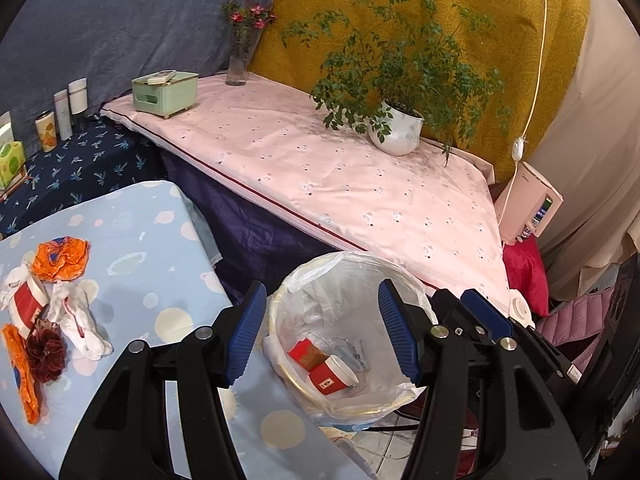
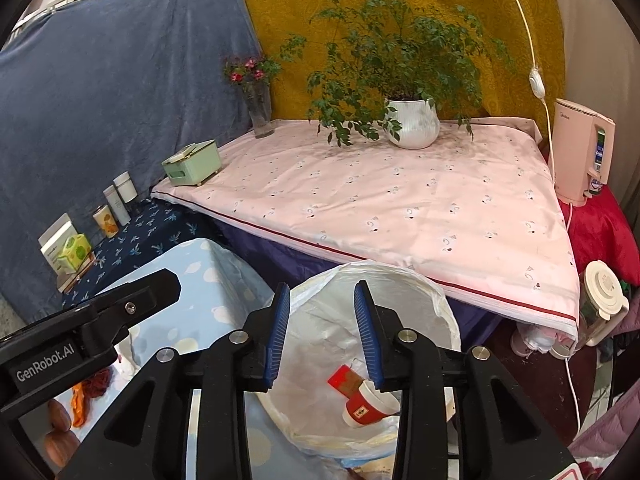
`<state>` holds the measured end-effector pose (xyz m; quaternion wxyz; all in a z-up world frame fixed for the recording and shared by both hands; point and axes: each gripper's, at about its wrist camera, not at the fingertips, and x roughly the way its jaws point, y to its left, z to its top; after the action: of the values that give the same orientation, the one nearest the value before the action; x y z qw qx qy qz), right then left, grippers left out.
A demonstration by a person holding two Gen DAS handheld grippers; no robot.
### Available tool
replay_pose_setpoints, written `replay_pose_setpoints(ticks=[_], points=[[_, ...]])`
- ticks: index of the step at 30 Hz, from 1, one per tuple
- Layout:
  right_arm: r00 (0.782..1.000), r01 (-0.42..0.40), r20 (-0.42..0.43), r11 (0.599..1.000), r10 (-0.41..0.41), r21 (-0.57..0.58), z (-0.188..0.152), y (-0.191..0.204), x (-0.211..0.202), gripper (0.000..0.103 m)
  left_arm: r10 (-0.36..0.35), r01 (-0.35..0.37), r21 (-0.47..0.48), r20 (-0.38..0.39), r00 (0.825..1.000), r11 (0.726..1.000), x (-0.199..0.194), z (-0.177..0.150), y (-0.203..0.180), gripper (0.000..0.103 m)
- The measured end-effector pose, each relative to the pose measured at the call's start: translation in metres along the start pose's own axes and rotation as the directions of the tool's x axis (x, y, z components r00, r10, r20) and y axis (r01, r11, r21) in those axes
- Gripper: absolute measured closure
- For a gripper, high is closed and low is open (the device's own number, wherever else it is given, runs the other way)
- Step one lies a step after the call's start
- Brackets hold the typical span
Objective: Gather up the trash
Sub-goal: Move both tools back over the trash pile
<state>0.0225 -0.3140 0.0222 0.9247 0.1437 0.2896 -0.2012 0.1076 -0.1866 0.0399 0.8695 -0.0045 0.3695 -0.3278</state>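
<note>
Trash collection partly done; some pieces binned, a heap left on the worktop.

A red paper cup (image 1: pixel 334 378) and a red carton (image 1: pixel 306 354) are seen lying in the lined bin (image 1: pixel 404 276); both the left hand-held gripper (image 1: pixel 322 334) and the right hand-held gripper (image 2: pixel 322 338) are held spread and empty above it; orange wrappers (image 1: pixel 60 258), white crumpled paper (image 1: pixel 80 320) and another cup (image 1: pixel 28 304) are yet to be cleared from the blue worktop (image 1: pixel 160 240).

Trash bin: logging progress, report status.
Both grippers open, empty, over the trash bin. Red cup in bin. Wrappers left on table. Nothing blocking.
</note>
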Motion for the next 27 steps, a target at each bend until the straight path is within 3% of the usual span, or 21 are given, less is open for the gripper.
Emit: replay_pose_setpoints(ticks=[15, 27], points=[[0.998, -0.065, -0.025, 0.995, 0.064, -0.079, -0.012, 0.058, -0.002, 0.062, 0.08, -0.077, -0.097, 0.022, 0.997, 0.992, -0.028, -0.012, 0.062, 0.045], [0.984, -0.167, -0.086, 0.973, 0.155, -0.161, -0.036, 0.129, 0.002, 0.062, 0.207, -0.199, -0.212, 0.016, 0.978, 0.957, -0.058, -0.039, 0.142, 0.035]])
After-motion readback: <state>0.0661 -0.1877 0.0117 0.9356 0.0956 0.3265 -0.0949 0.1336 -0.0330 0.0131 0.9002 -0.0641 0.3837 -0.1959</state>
